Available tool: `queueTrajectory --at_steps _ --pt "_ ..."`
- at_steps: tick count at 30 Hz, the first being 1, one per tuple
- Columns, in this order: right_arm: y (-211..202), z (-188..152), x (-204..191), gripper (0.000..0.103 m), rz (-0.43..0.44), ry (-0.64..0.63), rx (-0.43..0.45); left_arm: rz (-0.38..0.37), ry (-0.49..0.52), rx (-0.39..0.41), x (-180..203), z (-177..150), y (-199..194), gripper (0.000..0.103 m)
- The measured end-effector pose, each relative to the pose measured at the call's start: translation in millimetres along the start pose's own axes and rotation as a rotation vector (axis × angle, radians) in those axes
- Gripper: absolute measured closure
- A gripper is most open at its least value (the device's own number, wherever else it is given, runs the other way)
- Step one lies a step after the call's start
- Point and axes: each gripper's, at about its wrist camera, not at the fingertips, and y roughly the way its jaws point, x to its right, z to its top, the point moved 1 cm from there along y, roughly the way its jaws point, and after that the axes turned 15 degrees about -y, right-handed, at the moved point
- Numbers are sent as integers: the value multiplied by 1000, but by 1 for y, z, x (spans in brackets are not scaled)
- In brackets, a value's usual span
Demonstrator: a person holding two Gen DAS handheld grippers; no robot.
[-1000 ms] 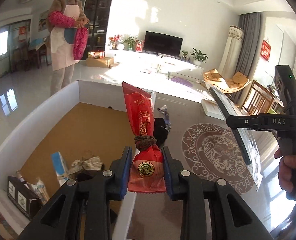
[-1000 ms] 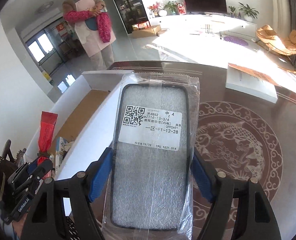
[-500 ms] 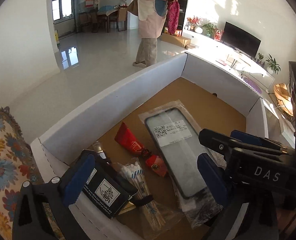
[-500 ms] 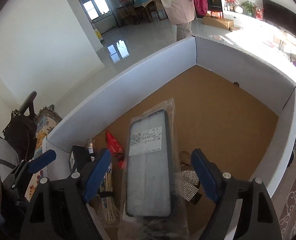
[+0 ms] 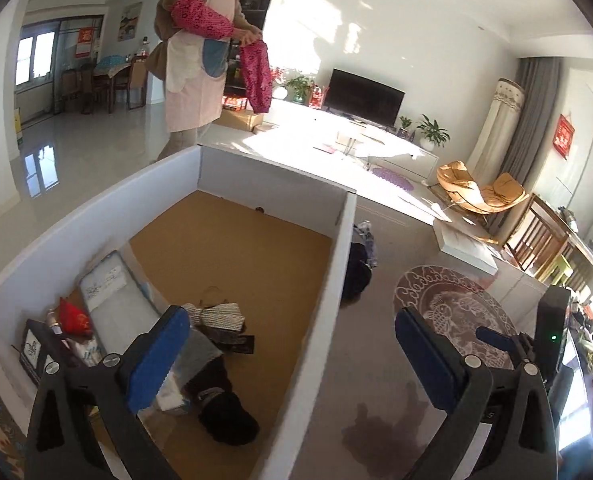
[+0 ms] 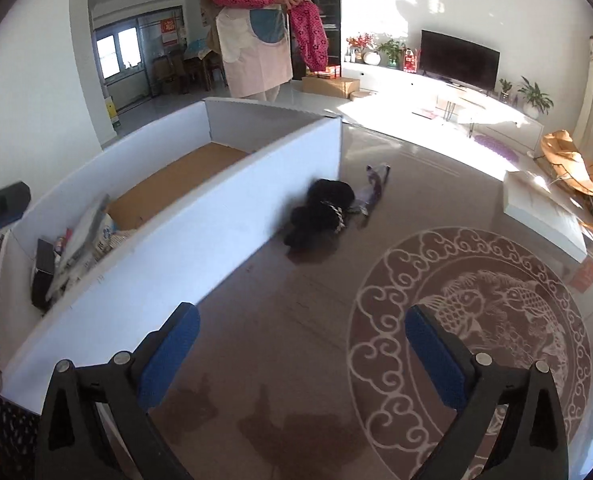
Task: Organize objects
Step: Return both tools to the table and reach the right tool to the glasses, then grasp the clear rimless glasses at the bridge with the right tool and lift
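Observation:
A white-walled box (image 5: 344,264) with a brown floor stands on the table; it also shows in the right wrist view (image 6: 224,200). Inside lie the bagged phone case (image 5: 112,296), the red packet (image 5: 74,318), a small black box (image 5: 36,354), a striped bow (image 5: 216,314) and a black cloth item (image 5: 224,404). My left gripper (image 5: 292,360) is open and empty over the box's right wall. My right gripper (image 6: 302,354) is open and empty above the table. A black fuzzy item (image 6: 324,212) and a small purple packet (image 6: 372,192) lie on the table beside the box.
The glossy table (image 6: 296,360) has a round fish pattern (image 6: 472,320). A white flat box (image 6: 544,216) lies at its far right. A person in a pink apron (image 6: 256,28) stands behind the box. A TV, plants and chairs are in the background.
Both grippers let go of the red packet and the phone case, which now lie in the box, and pulled back. The right gripper has swung right over the table.

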Motion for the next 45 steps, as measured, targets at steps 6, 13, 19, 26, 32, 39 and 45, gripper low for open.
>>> queueTrajectory --at_steps 6,13,19,26,32,39,45 --pt "1 -101 65 1 -139 68 -154 -71 301 -221 102 -96 53 0" --pt "-18 -141 95 1 -139 170 -157 88 395 -347 102 -156 105 0" --pt "8 -97 111 7 -60 170 -154 132 361 -376 85 -158 110 0" --pt "100 76 108 33 97 69 -142 130 324 -399 79 -152 117 0" --pt "182 171 84 39 53 4 -181 123 330 -398 79 -152 115 0" --pt "216 166 78 83 89 -9 -263 120 330 -392 79 -152 115 0" --pt "152 78 110 83 65 25 -241 120 319 -371 77 -152 113 0"
